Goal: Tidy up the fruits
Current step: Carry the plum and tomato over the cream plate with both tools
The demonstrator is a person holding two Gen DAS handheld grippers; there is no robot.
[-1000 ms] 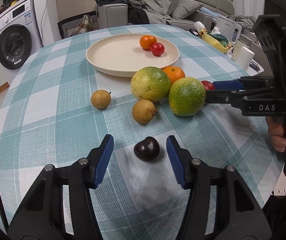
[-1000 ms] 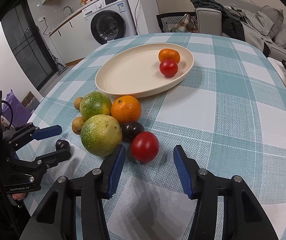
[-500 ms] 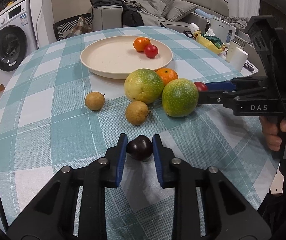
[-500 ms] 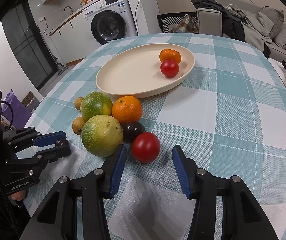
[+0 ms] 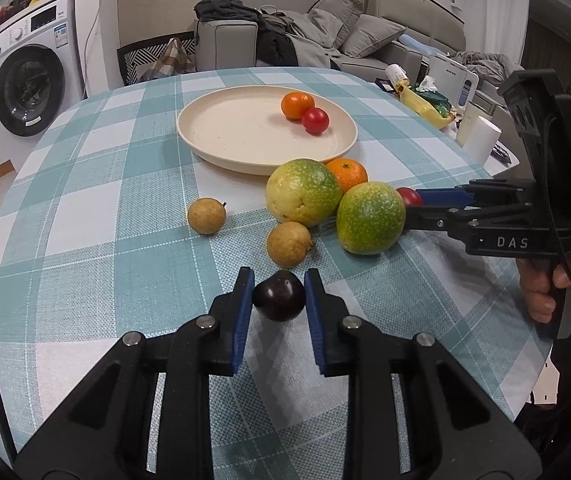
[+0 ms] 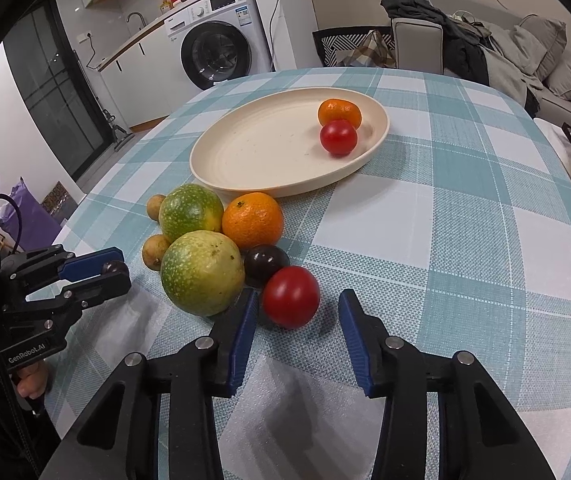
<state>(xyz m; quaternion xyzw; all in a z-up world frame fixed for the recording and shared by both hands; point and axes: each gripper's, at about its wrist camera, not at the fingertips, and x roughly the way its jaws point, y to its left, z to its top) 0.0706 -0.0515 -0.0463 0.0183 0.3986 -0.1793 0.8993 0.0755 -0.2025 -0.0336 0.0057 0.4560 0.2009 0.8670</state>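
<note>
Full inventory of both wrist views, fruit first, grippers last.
plate: 1, cream, table middle
small orange: 1, on plate
red tomatoes: 2, one on plate, one between right gripper's fingers
green-yellow fruits: 2, beside plate
orange: 1, behind them
brown fruits: 2, on cloth
dark plums: 2, one in left gripper, one by tomato
left gripper: shut on plum
right gripper: closing around tomato, pads apart
</note>
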